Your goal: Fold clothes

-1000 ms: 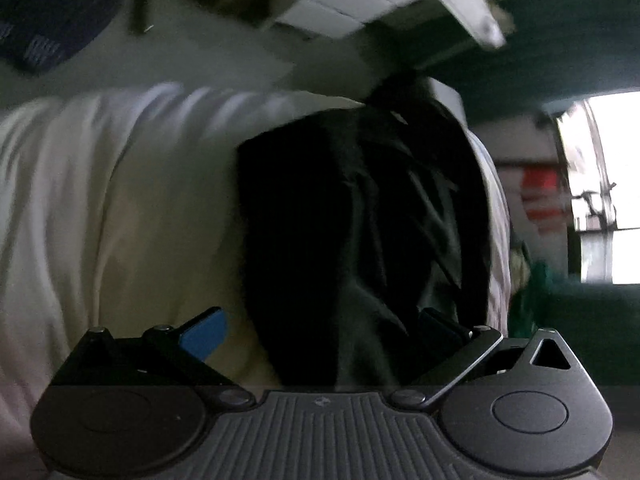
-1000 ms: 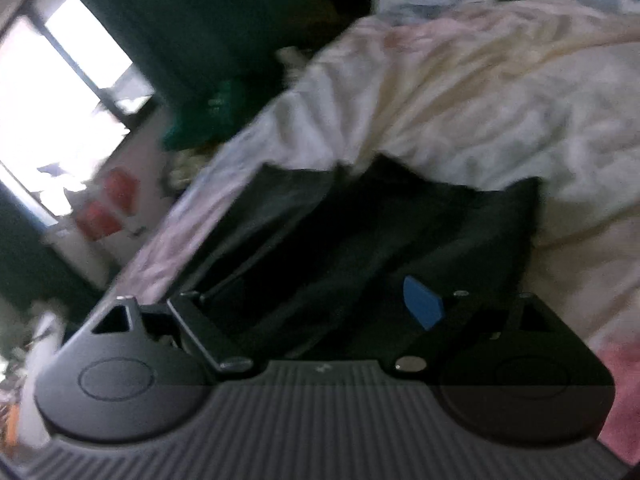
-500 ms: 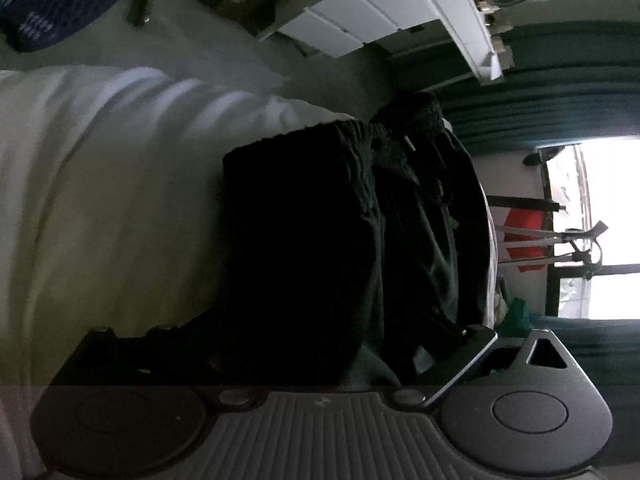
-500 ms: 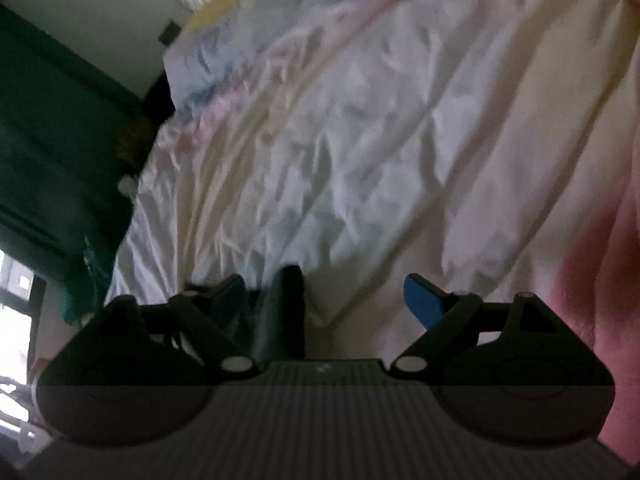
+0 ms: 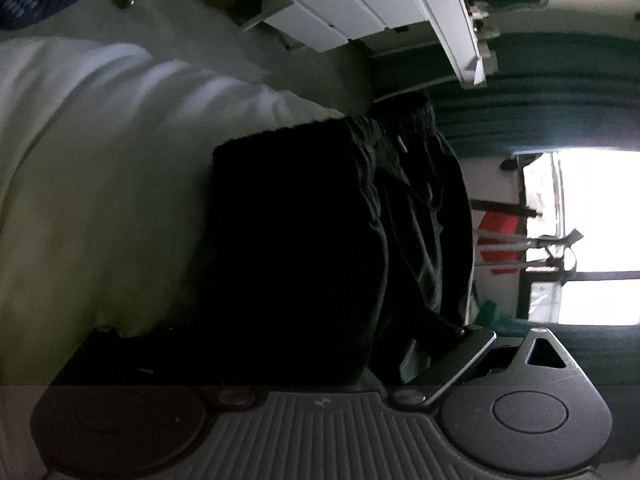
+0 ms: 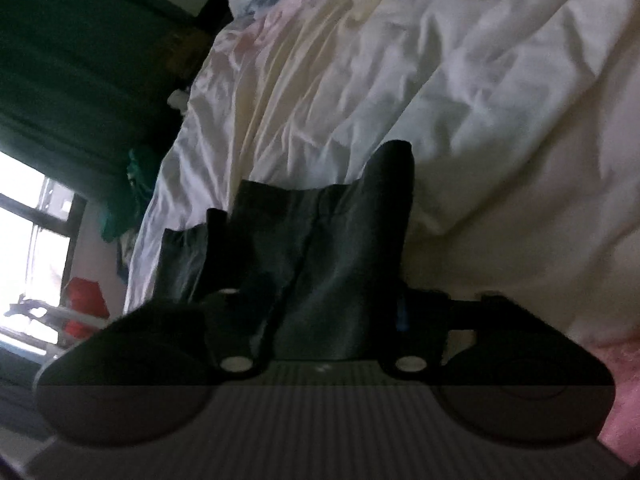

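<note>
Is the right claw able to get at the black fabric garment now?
Probably yes: the black fabric garment already lies between the right claw, whose jaws have just been closing; nothing blocks it.

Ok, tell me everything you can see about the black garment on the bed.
The black garment looks like thin, slightly shiny fabric, apparently shorts with a gathered waistband at its far end. It lies on the pale bedsheet, partly folded over itself in creased layers. The right gripper has just been closing, with a bunched fold standing up between its fingers. The left gripper has cloth across its jaws too; whether it pinches is too dark to tell.
</note>
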A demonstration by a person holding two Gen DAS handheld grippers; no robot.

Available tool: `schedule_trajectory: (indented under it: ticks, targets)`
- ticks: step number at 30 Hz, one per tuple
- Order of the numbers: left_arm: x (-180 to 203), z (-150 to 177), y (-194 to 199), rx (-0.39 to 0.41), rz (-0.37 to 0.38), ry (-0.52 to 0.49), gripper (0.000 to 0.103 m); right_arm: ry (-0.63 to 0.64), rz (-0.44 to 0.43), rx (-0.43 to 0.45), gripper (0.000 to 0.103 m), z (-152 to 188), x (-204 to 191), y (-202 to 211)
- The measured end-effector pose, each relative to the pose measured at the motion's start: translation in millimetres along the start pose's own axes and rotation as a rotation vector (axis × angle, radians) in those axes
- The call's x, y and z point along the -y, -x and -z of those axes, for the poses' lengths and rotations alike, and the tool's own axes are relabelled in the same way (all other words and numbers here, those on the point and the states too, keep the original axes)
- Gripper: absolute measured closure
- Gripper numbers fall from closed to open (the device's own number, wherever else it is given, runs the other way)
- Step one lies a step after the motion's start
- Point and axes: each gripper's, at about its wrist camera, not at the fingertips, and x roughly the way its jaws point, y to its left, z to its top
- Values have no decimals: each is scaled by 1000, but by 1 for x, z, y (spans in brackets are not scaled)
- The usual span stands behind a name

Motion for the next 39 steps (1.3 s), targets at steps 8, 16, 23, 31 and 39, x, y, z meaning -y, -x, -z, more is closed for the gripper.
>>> schedule_trajectory:
  ticks: [8, 16, 23, 31, 39]
  targets:
    - [-8, -4, -4, -17, 31, 9, 3, 94, 53, 39, 94, 1, -9, 5]
    - [-13, -7, -8, -20, 44, 13, 3, 276, -91, 204, 95, 11, -45, 41]
    - [-13, -8, -6, -32, 53, -5, 7, 237, 78, 72, 93, 7, -30, 16]
    - [-6, -5, -2, -48, 119, -47, 20, 172, 28, 7, 91, 8, -20, 12]
    - [-8, -5, -12, -100, 99, -29, 19, 142, -72, 22, 91, 8, -26, 17]
